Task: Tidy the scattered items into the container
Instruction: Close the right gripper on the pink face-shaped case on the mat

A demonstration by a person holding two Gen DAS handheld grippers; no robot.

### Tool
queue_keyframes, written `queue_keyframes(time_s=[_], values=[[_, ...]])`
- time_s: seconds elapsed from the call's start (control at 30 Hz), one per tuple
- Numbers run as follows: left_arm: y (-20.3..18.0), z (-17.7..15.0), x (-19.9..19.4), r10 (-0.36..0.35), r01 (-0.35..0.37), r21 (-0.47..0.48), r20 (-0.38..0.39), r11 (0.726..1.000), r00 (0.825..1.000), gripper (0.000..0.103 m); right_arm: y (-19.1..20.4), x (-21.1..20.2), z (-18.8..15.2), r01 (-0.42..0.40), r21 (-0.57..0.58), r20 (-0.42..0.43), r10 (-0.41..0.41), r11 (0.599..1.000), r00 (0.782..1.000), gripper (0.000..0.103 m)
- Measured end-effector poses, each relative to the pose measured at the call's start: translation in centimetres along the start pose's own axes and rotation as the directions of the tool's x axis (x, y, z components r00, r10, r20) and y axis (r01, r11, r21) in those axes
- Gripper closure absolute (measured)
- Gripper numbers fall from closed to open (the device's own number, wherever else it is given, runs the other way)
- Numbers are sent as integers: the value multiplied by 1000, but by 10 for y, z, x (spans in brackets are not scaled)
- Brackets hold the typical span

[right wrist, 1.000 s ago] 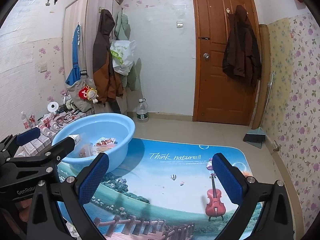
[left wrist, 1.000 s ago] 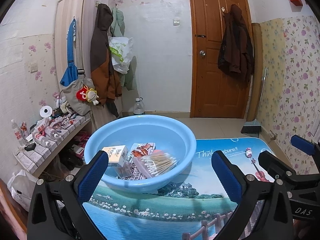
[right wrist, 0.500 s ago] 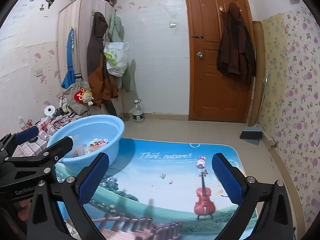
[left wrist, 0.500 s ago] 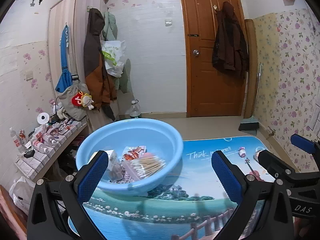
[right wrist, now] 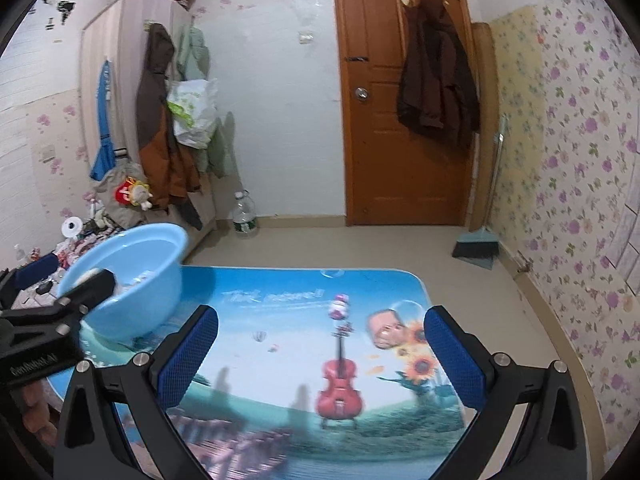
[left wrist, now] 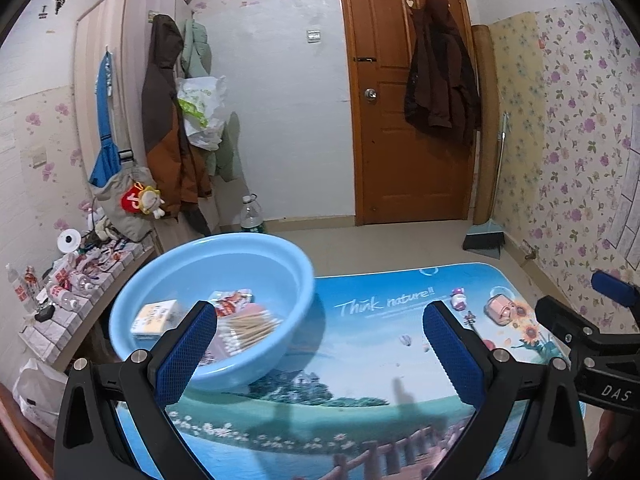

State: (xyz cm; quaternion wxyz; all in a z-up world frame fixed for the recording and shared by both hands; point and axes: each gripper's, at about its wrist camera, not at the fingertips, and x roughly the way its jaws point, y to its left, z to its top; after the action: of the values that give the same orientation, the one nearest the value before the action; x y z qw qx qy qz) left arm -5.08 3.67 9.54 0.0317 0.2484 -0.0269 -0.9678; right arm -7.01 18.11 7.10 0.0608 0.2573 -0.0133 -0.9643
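A light blue basin (left wrist: 168, 272) stands on the left part of a printed mat (left wrist: 360, 360). Inside it lie a small white box (left wrist: 154, 316), a red-and-white packet (left wrist: 232, 300) and a clear pack of cotton swabs (left wrist: 248, 326). My left gripper (left wrist: 320, 352) hangs open and empty above the mat, its left finger in front of the basin. In the right wrist view the basin (right wrist: 140, 276) is at the far left. My right gripper (right wrist: 320, 356) is open with nothing in it over the mat (right wrist: 312, 340).
A low tiled shelf (left wrist: 80, 284) crowded with small bottles runs along the left wall. A wardrobe (left wrist: 120, 120) with hanging coats stands behind it. A water bottle (left wrist: 251, 216) sits on the floor, a broom and dustpan (left wrist: 486, 236) lean by the wooden door (left wrist: 400, 100).
Both views have swung rightward and pulled back: the basin has slid toward the left of each frame, and more of the mat's right side shows. Both grippers stay open.
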Motion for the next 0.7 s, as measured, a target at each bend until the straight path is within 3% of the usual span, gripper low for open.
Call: queue_keyframes(time_s=[0.33,0.53,0.7], values=[[-42,0,28,-49,51,48,-38,998,998,0,-60,33,-14,73,36,-104,-69,997,992,0],[-62,-3,52,-68,73,62,-76,995,995,0,-71,69,-15,92,-53,-152,-99,994,983,0],[-80,-1,75,-88,97,89,-103,991,991,0,-76,109,-16,47,-110,-221,-70,993,973,0]])
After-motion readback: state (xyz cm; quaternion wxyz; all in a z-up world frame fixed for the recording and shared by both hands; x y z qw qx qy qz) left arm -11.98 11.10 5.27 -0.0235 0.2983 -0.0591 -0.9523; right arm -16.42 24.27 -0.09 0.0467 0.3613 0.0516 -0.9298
